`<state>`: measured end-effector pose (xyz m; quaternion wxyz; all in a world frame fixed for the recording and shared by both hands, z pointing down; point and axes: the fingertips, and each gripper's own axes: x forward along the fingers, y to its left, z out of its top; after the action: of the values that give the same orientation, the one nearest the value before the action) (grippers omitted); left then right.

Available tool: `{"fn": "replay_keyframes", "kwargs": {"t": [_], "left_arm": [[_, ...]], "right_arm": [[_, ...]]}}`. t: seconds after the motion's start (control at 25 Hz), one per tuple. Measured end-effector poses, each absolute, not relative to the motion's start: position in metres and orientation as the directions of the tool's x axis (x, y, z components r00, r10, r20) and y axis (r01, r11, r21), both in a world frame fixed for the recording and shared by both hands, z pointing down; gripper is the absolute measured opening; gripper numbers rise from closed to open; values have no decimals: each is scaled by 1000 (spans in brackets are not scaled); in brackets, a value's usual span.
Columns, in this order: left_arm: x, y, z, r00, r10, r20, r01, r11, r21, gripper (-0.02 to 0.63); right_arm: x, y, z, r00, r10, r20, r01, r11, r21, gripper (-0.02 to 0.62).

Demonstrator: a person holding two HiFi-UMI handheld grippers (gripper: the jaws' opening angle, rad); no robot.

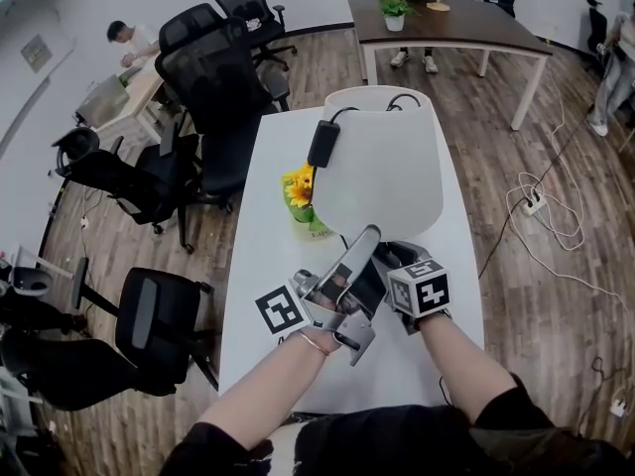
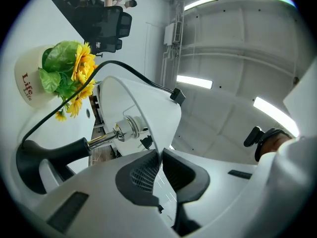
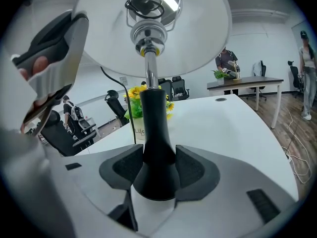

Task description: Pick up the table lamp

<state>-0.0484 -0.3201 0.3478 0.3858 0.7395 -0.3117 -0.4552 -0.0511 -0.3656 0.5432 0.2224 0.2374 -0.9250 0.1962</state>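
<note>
Your left hand-held gripper (image 2: 161,155): jaws narrow, pinching shade rim (image 2: 166,128). Your right hand-held gripper (image 3: 158,162): jaws wide, pads against black stem of table lamp (image 1: 382,172), mid bench (image 1: 268,266), right of flower pot (image 1: 308,221). Grasp looks set; lift left to do.

One table lamp (image 1: 382,157), one sunflower pot (image 1: 306,211) mid-tabletop, one black adapter (image 1: 323,143). Two grippers: left gripper (image 2: 161,155), right gripper (image 3: 159,162).
</note>
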Motion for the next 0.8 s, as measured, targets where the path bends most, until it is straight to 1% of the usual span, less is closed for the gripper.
{"fn": "replay_keyframes", "kwargs": {"t": [0.32,0.8], "left_arm": [[-45,-314,342,414,-793,-446,-105,-529,842,28],[-30,-290,298,469,-708,-528,-68,-625,777,25]], "right_arm": [[-49,-359,539,-786,-346,513,-524,813,-255,210],[-33,-347,491,-787,-430,442,-555,808,-201,210]]}}
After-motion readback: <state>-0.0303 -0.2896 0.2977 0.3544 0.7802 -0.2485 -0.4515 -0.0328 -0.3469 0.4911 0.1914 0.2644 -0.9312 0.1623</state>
